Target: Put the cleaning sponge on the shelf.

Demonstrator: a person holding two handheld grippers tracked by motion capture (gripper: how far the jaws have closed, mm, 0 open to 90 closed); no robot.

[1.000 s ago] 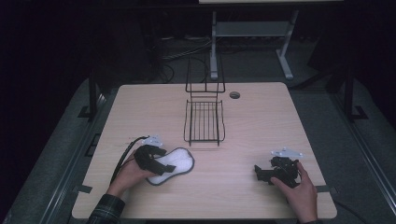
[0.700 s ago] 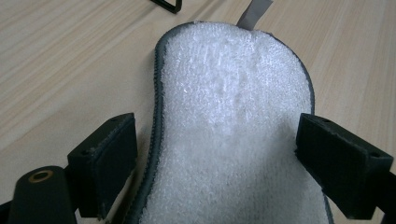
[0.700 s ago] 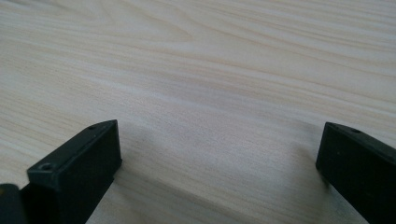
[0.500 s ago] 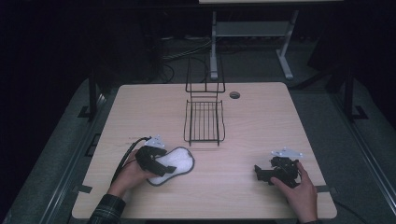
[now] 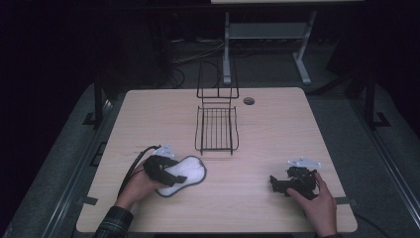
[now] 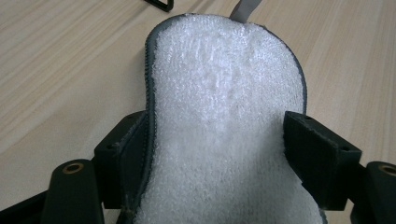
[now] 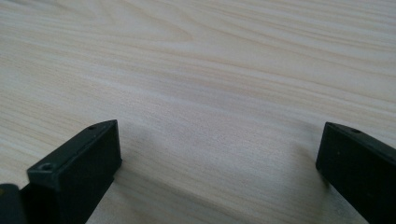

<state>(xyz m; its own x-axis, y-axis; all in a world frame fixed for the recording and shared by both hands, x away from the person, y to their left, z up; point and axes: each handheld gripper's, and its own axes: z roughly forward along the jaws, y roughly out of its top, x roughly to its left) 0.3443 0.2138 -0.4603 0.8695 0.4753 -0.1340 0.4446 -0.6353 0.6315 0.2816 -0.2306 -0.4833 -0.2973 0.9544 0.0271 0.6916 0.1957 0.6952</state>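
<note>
A white fleecy pad with a grey stitched edge (image 5: 188,172) lies on the wooden table (image 5: 282,129) at the near left. My left gripper (image 5: 171,176) is shut on it. In the left gripper view the two black jaws press the narrow waist of the pad (image 6: 224,93) from both sides, and the left gripper (image 6: 219,135) points along its length. My right gripper (image 5: 276,184) rests low at the near right, held by a hand. In the right gripper view the right gripper (image 7: 219,144) is open, with bare table (image 7: 210,70) between the jaws.
A black wire rack (image 5: 216,130) with an upright back frame stands at the middle back of the table. A round cable hole (image 5: 248,100) sits to the right of it. Dark floor and a metal stand lie beyond the far edge.
My left gripper and the pad have shifted slightly left and toward the person. The right gripper has stayed where it was.
</note>
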